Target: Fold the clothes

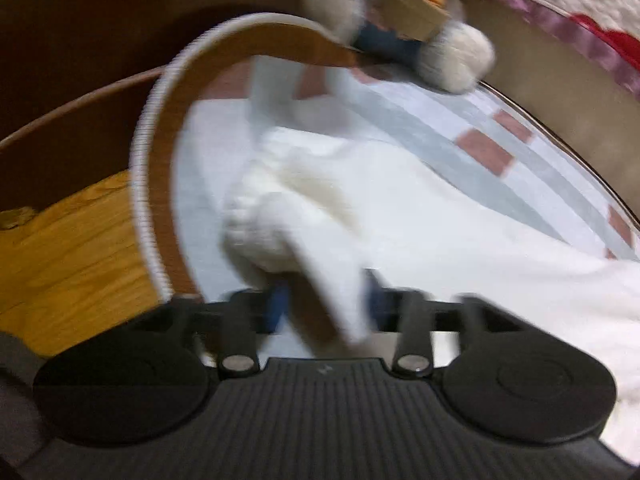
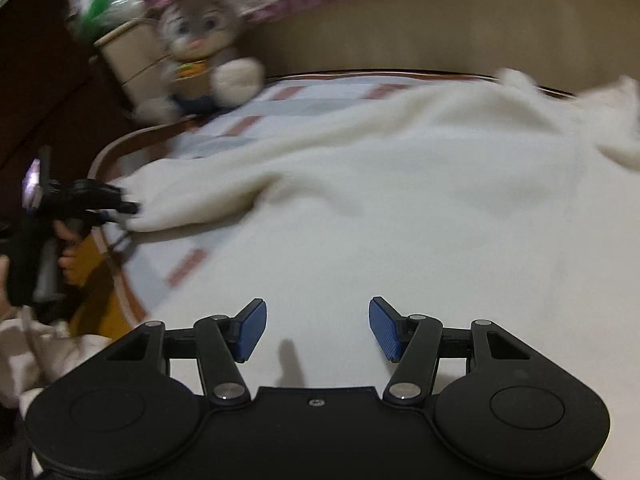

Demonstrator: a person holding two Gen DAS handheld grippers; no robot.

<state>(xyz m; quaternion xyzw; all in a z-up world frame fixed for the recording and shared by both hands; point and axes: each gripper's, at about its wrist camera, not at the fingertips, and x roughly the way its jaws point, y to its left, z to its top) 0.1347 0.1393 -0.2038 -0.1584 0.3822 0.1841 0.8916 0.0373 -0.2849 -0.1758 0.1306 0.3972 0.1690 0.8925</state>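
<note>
A fluffy white sweater (image 2: 400, 200) lies spread over a round table with a checked cloth (image 2: 280, 104). In the left wrist view one sleeve (image 1: 272, 216) is bunched up and runs down between the blue pads of my left gripper (image 1: 326, 304), which is shut on it near the table's left rim (image 1: 160, 160). The right wrist view shows the left gripper (image 2: 128, 208) at the sleeve's end, held by a hand (image 2: 68, 236). My right gripper (image 2: 318, 328) hovers open over the sweater's body, nothing between its fingers (image 2: 252, 330). Both views are motion-blurred.
A grey plush rabbit (image 2: 200, 40) sits at the table's far edge, also seen as the plush rabbit (image 1: 456, 56) behind the sleeve. A small cabinet (image 2: 132, 60) stands behind it. Wooden floor (image 1: 80, 248) lies left of the table. A beige wall (image 2: 440, 28) curves behind.
</note>
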